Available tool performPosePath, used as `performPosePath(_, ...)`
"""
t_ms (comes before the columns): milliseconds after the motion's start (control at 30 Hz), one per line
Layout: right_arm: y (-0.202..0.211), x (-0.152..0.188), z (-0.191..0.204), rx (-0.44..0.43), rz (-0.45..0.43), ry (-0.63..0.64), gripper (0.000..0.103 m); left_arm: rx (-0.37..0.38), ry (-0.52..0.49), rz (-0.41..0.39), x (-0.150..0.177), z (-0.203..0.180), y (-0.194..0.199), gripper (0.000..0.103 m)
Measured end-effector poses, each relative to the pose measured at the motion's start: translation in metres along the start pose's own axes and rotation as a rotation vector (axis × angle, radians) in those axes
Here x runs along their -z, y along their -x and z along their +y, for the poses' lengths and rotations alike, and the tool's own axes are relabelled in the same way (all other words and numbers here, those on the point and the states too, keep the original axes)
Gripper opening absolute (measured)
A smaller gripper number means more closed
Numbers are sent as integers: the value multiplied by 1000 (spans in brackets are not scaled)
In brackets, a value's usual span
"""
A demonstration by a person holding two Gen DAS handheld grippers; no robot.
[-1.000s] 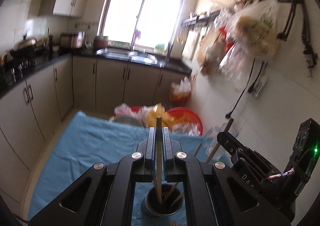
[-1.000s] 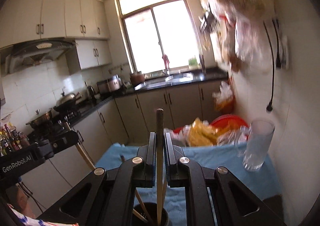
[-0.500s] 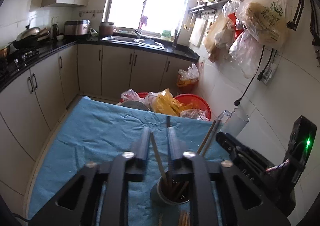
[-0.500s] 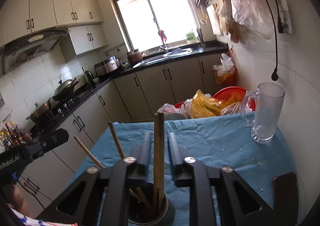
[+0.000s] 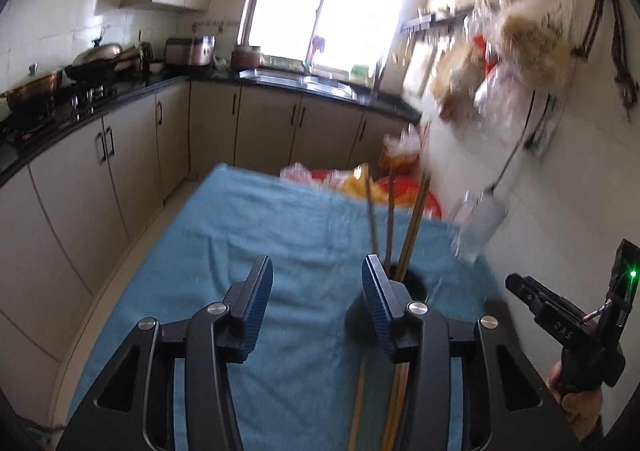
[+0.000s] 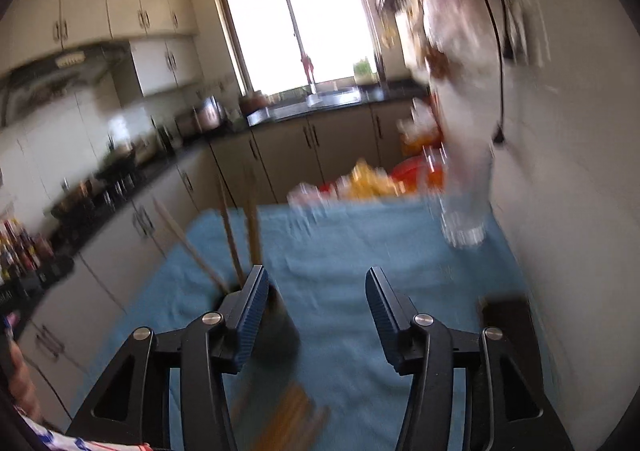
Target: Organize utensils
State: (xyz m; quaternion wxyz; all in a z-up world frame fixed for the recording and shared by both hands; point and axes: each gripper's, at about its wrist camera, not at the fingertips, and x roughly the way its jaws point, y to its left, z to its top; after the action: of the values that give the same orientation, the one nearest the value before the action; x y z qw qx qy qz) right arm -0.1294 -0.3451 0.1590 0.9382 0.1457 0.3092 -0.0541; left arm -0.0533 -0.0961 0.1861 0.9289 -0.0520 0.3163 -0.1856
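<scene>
Your left gripper (image 5: 316,293) stood with its jaws wide apart and nothing between them, held over the blue cloth (image 5: 248,247). Your right gripper (image 6: 314,301) was the same, spread wide and empty, above the middle of the cloth. Just past the right finger of the left gripper sat the dark cup (image 5: 412,283), with several chopsticks (image 5: 412,227) standing in it and leaning toward the far end of the table. In the right wrist view that cup (image 6: 276,323) lay just behind the left finger, so it sat between your two grippers. More chopsticks lay flat on the cloth at the near edge (image 5: 394,403), a loose bundle running toward you; the right wrist view was blurred there and showed them only as an orange-brown smear (image 6: 288,415). Farther out, a glass mug (image 5: 480,223) stood near the right wall, well apart from the cup, and bags and a red basin (image 5: 404,195) crowded the far end. My reading was that you were between picks, with part of the job done and the loose bundle left to go. The next move called for lowering a gripper to the bundle, closing on a single stick near its middle, and carrying it upright to the cup without knocking the leaning ones.
</scene>
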Motion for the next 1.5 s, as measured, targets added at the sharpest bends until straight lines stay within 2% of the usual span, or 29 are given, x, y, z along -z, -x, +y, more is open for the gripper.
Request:
performPosePath(67, -12, 32, -6, -11, 95, 8, 55, -2, -14, 55, 22, 2, -11, 45)
performPosePath(167, -30, 68, -13, -44, 217, -8, 36, 16, -38, 156, 57, -2, -36, 45)
performPosePath(233, -39, 85, -15, -66, 264, -29, 36, 27, -73, 228, 76, -11, -56, 45)
performPosePath(400, -54, 97, -7, -86, 298, -33, 35, 51, -154, 345, 107, -34, -96, 41)
performPosePath(500, -66, 96, -3, -70, 314, -18, 34, 45, -196, 377, 115, -48, -115, 41)
performPosePath(667, -82, 100, 3, -29, 345, -1, 23, 32, -237, 430, 120, -66, -146, 33)
performPosePath(833, -88, 93, 8, 12, 367, 33, 16, 16, -275, 442, 115, -74, -162, 29)
performPosePath(1133, -104, 85, 24, 100, 408, 85, 16, 20, -283, 453, 111, -72, -168, 26)
performPosePath(1167, -105, 86, 27, 116, 402, 91, 16, 11, -299, 449, 112, -73, -167, 24)
performPosePath(1200, -105, 86, 30, 127, 395, 94, 16, 4, -306, 443, 114, -73, -164, 11)
performPosePath(1233, -105, 87, 32, 137, 385, 97, 16, 4, -306, 443, 114, -74, -164, 7)
performPosePath(1300, -105, 88, 33, 124, 370, 84, 14, 17, -275, 444, 113, -69, -160, 6)
performPosePath(1367, -104, 87, 30, 85, 372, 51, 7, 16, -259, 418, 110, -64, -151, 7)
performPosePath(1400, -102, 85, 25, 37, 371, 12, 7, 18, -254, 399, 107, -62, -143, 7)
performPosePath(1500, -87, 79, 20, 7, 319, -11, 7, 34, -238, 347, 97, -55, -116, 7)
